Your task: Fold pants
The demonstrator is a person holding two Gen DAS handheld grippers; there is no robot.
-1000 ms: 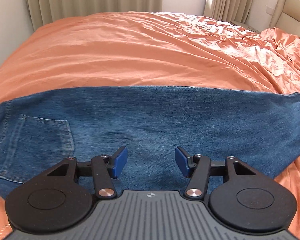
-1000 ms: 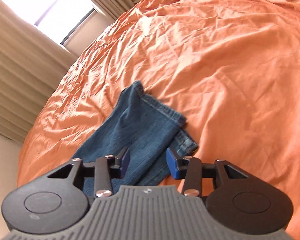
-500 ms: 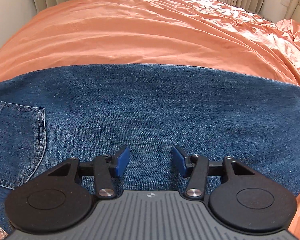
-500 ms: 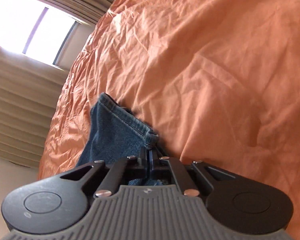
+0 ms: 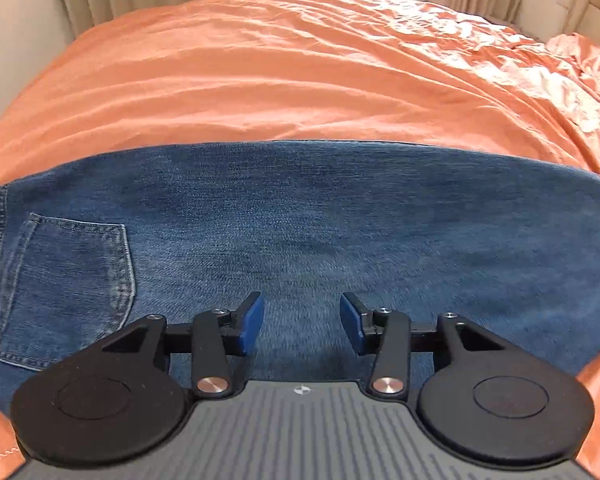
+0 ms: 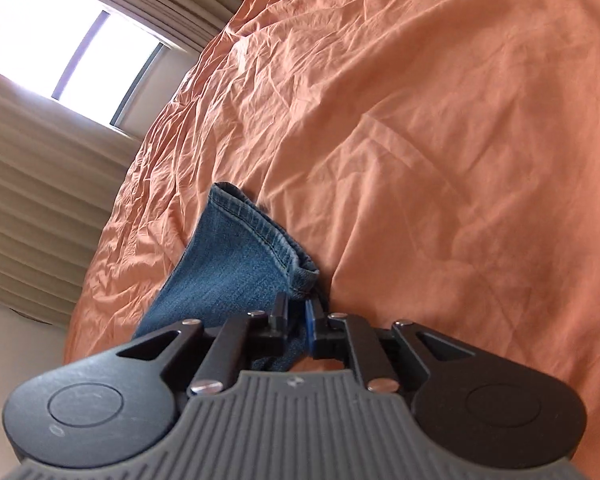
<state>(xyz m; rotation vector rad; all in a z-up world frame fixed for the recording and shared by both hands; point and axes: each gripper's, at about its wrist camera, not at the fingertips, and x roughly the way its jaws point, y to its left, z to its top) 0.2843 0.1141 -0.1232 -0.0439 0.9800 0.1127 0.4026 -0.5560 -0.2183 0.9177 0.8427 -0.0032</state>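
The pants (image 5: 340,232) lay flat across the orange bed cover (image 5: 300,72), legs stacked 1 on the other, with the back pocket (image 5: 64,284) toward the left of the left wrist view. This suggested that the lengthwise fold was complete and that the crosswise fold, hem to waist, had not yet been made.

The right gripper (image 6: 296,320) was clamped on the pants at the leg hem (image 6: 268,236); denim filled the narrow gap between its 2 fingers, and the hem edge stood up just beyond the fingertips.

The left gripper (image 5: 302,324) held nothing. Its 2 blue pads (image 5: 250,324) were spread apart over the mid-leg denim; whether they touched the fabric could not be determined.

Remaining work, as judged: carry the hem toward the waist, then flatten the fold.
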